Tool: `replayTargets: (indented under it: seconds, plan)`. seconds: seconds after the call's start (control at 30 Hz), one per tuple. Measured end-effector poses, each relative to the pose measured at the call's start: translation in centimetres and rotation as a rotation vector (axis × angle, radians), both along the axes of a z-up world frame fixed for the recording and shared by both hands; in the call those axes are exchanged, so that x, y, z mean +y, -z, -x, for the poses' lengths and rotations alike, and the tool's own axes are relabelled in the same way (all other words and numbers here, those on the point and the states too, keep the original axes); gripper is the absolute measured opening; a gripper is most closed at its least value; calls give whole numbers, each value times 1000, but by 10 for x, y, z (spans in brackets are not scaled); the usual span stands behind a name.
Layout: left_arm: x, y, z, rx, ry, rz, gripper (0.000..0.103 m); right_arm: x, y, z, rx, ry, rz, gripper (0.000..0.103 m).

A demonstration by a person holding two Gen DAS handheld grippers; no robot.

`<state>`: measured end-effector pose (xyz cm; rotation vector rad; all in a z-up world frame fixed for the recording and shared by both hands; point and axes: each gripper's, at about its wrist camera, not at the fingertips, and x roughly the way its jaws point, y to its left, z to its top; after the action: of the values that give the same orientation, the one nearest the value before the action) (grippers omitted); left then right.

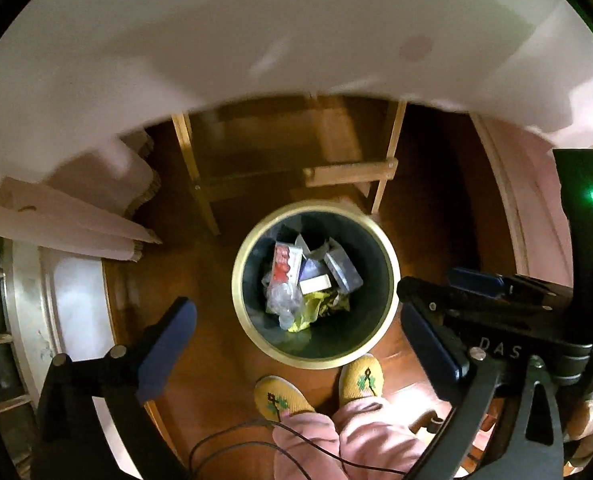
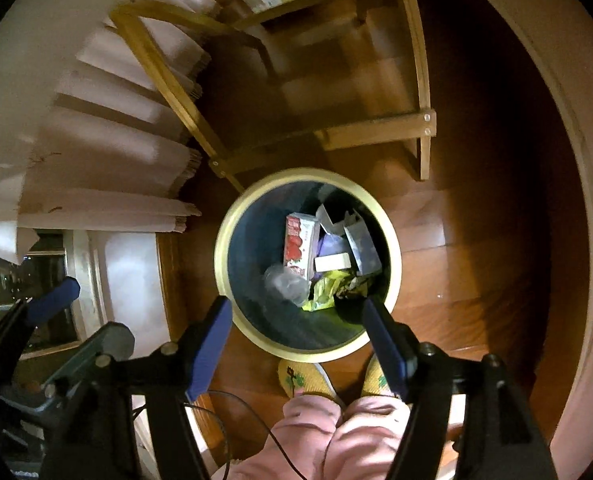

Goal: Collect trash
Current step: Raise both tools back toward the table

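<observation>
A round dark trash bin with a cream rim (image 1: pixel 392 276) (image 2: pixel 221 256) stands on the wooden floor below both grippers. Inside lie a red-and-white carton (image 1: pixel 285 266) (image 2: pixel 298 246), grey boxes (image 1: pixel 342 270) (image 2: pixel 362 246), a clear plastic wrapper (image 1: pixel 282 300) (image 2: pixel 286 286) and a yellow wrapper (image 1: pixel 312 312) (image 2: pixel 326 290). My left gripper (image 1: pixel 302 340) is open and empty, high above the bin. My right gripper (image 2: pixel 296 340) is open and empty above the bin's near rim; it also shows at the right of the left wrist view (image 1: pixel 476 284).
A white table edge (image 1: pixel 256 40) overhangs the far side. Wooden chair legs and rungs (image 1: pixel 348 172) (image 2: pixel 376 128) stand just behind the bin. Folded cardboard (image 1: pixel 68 216) (image 2: pixel 108 152) leans at the left. The person's yellow slippers (image 1: pixel 284 396) (image 2: pixel 300 378) touch the bin's near side.
</observation>
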<state>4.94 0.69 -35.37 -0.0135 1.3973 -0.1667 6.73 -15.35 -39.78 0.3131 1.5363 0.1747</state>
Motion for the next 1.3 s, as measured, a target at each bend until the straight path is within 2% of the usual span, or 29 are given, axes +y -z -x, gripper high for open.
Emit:
replayTargets:
  seconds: [0.23,0.4,0.87,1.3]
  plan:
    - [10,-37,0,-35,-38,25,102,5,-36,1,-28,-14,17,69]
    - [17,-80,3,-68,-47,39,102,8,-72,6,-42,-26,19,69]
    - [30,-207,-6,-198,-103,-24,102,1,-182,5,-109,-47,6,69]
    - [24,-295,-6,-294,-168,-9,102,-9,-284,-4,-278,-61,34,69]
